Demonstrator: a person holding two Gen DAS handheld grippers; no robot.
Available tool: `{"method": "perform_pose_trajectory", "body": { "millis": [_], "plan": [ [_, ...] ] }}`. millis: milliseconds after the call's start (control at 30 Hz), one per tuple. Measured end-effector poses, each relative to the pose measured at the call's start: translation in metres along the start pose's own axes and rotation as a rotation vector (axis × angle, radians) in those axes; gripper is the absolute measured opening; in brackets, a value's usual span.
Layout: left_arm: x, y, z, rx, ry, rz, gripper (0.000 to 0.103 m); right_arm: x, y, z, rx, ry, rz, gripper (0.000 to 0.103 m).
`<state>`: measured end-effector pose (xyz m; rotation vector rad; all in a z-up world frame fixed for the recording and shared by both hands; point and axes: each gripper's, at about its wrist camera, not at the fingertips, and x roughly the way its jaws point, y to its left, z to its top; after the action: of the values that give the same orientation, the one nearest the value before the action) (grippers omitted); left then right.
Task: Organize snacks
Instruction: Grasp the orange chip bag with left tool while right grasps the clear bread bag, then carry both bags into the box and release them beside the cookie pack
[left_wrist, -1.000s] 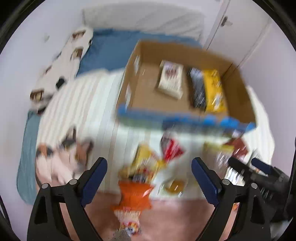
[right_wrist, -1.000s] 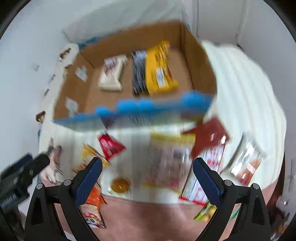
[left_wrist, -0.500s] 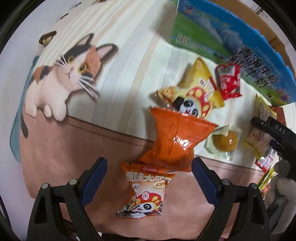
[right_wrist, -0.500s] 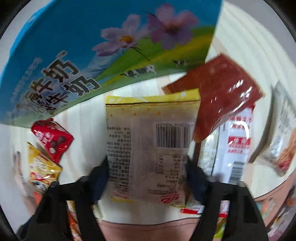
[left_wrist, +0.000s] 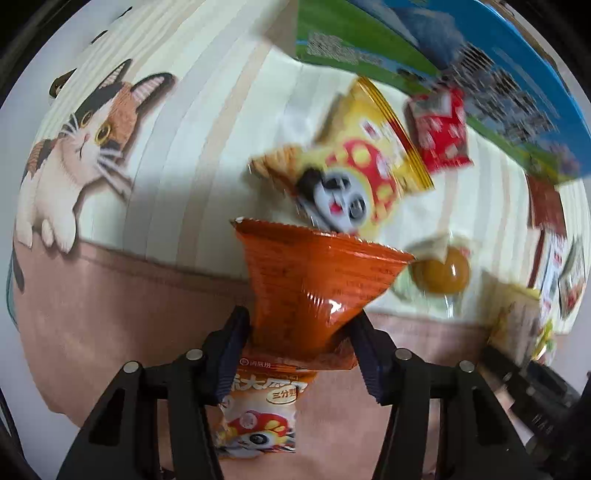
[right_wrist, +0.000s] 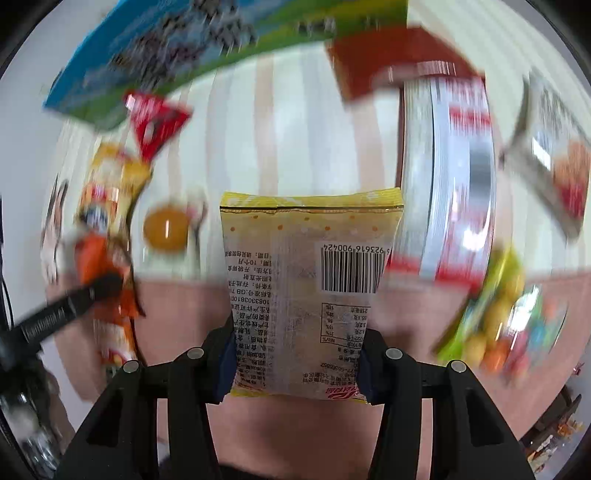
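My left gripper (left_wrist: 301, 354) is shut on an orange snack packet (left_wrist: 314, 280) and holds it above the bed cover. My right gripper (right_wrist: 295, 363) is shut on a pale yellow packet with a barcode (right_wrist: 306, 280), lifted off the cover. Loose snacks lie on the striped cover: a yellow panda packet (left_wrist: 354, 177), a small red packet (left_wrist: 441, 136), a clear-wrapped round yellow pastry (left_wrist: 441, 273), and a dark red packet (right_wrist: 380, 59). The printed blue-green wall of the cardboard box (left_wrist: 424, 48) is at the top of both views.
A red and white packet (right_wrist: 454, 177), a silver packet (right_wrist: 554, 155) and a bag of coloured candies (right_wrist: 495, 314) lie on the right. A cat print (left_wrist: 81, 147) is on the cover at left. A pink band (left_wrist: 110, 295) runs along the cover's near edge.
Both grippers dropped from above the box to the snacks. The left one closed on the orange packet and the right one on the yellow packet; both packets are lifted now.
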<state>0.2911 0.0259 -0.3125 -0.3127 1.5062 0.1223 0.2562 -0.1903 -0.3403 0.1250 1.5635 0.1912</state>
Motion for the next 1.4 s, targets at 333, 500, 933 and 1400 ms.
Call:
{"method": "perform_pose_trajectory", "body": {
  "millis": [333,500,933,1400],
  "plan": [
    [0.021,-0.026,-0.041,0.075,0.007,0.083,0.054,0.022,0.003,-0.031,0.013,0.05,0.002,0.068],
    [0.029,-0.044,-0.039,0.096,0.011,0.094,0.053,0.032,0.014,-0.035,0.002,0.043,-0.032,0.071],
    [-0.014,-0.061,-0.04,0.104,-0.044,0.007,0.046,-0.015,0.022,-0.04,0.034,-0.05,0.054,0.05],
    [-0.17,-0.086,0.119,0.176,-0.215,-0.182,0.046,-0.192,0.07,0.108,-0.106,-0.29,0.176,0.05]
  ]
}}
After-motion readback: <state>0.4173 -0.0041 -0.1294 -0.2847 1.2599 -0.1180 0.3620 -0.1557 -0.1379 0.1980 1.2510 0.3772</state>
